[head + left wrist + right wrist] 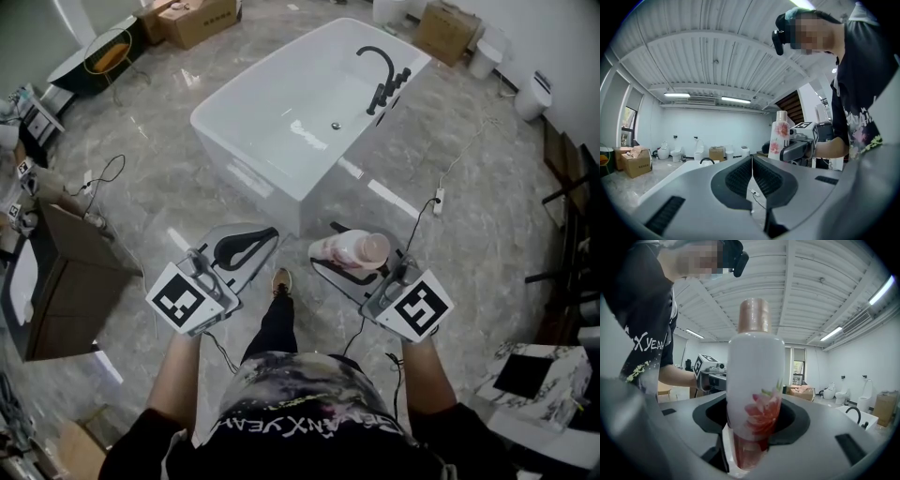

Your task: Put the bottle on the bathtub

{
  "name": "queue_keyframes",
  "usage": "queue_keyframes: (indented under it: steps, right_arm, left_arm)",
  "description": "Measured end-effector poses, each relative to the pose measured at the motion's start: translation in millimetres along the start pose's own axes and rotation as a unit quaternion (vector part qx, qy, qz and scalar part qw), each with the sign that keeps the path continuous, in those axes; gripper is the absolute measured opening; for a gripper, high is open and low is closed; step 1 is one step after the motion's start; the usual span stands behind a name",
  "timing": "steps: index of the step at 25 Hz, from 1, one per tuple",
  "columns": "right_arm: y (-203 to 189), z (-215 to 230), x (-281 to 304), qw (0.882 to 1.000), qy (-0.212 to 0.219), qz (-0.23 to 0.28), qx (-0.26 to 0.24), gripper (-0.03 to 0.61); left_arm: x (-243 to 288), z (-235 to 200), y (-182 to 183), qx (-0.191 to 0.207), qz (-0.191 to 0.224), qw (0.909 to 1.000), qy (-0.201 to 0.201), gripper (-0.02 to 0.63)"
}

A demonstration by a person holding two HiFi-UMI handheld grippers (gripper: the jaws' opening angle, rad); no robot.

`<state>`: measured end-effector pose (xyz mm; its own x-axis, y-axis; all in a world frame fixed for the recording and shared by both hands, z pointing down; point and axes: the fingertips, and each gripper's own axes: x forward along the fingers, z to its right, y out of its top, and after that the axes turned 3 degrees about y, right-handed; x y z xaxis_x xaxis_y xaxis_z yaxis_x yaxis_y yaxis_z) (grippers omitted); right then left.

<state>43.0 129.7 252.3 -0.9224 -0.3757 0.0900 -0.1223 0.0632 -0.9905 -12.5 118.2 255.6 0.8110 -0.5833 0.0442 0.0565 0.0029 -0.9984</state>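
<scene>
Right gripper (339, 264) clamps bottle (362, 247) low on body, short of tub (248, 171). Bottle probably rigid, glossy, slippery, light. Left gripper (246, 247) jaws together, empty.

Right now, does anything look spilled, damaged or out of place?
Nothing stands out. The bottle stands upright and capped in the right tool, the left tool is shut and empty, and the bathtub looks intact.
</scene>
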Motion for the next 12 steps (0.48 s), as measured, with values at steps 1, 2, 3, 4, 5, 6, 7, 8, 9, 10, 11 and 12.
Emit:
queue_keyframes:
  steps: [1, 2, 3, 4, 5, 6, 7, 8, 9, 10, 11, 12]
  right_arm:
    - [-1, 10, 8, 1.0, -0.002, -0.002, 0.001, 0.229]
    - [-1, 19, 15, 1.0, -0.004, -0.003, 0.003, 0.229]
    - [-2, 29, 23, 1.0, -0.006, -0.004, 0.006, 0.229]
    - [-2, 39, 31, 1.0, -0.007, -0.005, 0.009, 0.229]
    - [-2, 49, 39, 1.0, -0.009, -0.007, 0.012, 0.229]
    - [-2, 59, 46, 1.0, -0.011, -0.008, 0.014, 0.229]
    - [-2, 68, 53, 1.0, -0.014, -0.009, 0.016, 0.229]
    - [-3, 77, 60, 1.0, -0.015, -0.009, 0.017, 0.229]
    - [-3, 85, 66, 1.0, -0.017, -0.011, 0.018, 0.229]
    - [-4, 94, 73, 1.0, -0.019, -0.013, 0.02, 0.229]
    - [-5, 102, 79, 0.999, -0.021, -0.016, 0.02, 0.229]
    - [-6, 109, 84, 0.999, -0.023, -0.019, 0.021, 0.229]
  left_arm:
    - [5, -11, -1, -0.003, -0.001, 1.0, -0.002, 0.023]
    - [10, -23, -2, -0.005, -0.002, 1.0, -0.005, 0.023]
    - [15, -34, -2, -0.006, -0.002, 0.9999, -0.008, 0.023]
    - [20, -45, -2, -0.008, -0.002, 0.9999, -0.011, 0.023]
    - [26, -57, -2, -0.009, -0.001, 0.9999, -0.013, 0.023]
    - [31, -67, -1, -0.009, 0.003, 0.9998, -0.016, 0.023]
    - [37, -78, 3, -0.009, 0.013, 0.9997, -0.02, 0.023]
    - [42, -88, 4, -0.007, 0.019, 0.9995, -0.023, 0.023]
    - [46, -98, 2, -0.008, 0.011, 0.9996, -0.023, 0.023]
    - [49, -108, -3, -0.009, 0.0, 0.9997, -0.022, 0.023]
    - [52, -118, -5, -0.011, -0.006, 0.9997, -0.022, 0.023]
    - [55, -127, -6, -0.014, -0.007, 0.9996, -0.023, 0.023]
